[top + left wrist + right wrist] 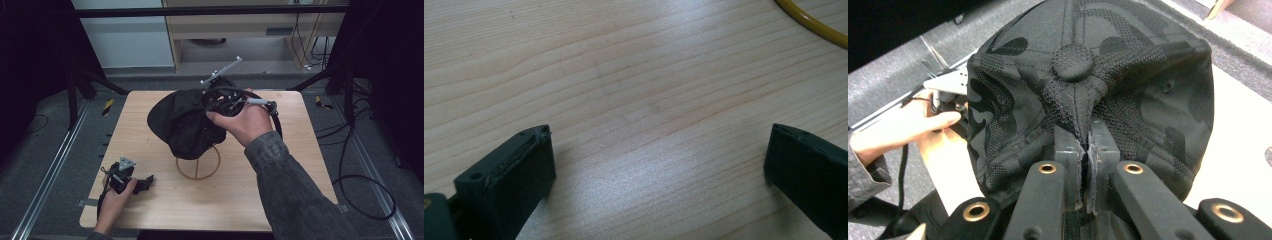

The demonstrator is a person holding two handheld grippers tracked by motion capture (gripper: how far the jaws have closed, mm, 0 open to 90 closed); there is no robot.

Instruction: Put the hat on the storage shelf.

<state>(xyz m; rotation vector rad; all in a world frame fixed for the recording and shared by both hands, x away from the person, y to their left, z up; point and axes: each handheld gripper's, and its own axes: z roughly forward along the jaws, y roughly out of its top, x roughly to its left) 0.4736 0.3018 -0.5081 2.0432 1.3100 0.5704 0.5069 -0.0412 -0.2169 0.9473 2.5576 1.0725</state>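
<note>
A black camouflage-patterned cap sits over a wire stand whose yellow ring base lies on the wooden table. Whether the cap rests on the stand I cannot tell. My right gripper is at the cap's right side, shut on a pinch of its fabric. In the right gripper view the jaws meet on the crown of the cap, just below its top button. My left gripper lies on the table at the front left, open. Its jaws stand wide over bare wood, with the yellow ring farther off.
The table's front and left edges run close to the left hand. Black frame bars stand at the back corners, and cables trail on the floor to the right. Bare wood lies between the left gripper and the ring.
</note>
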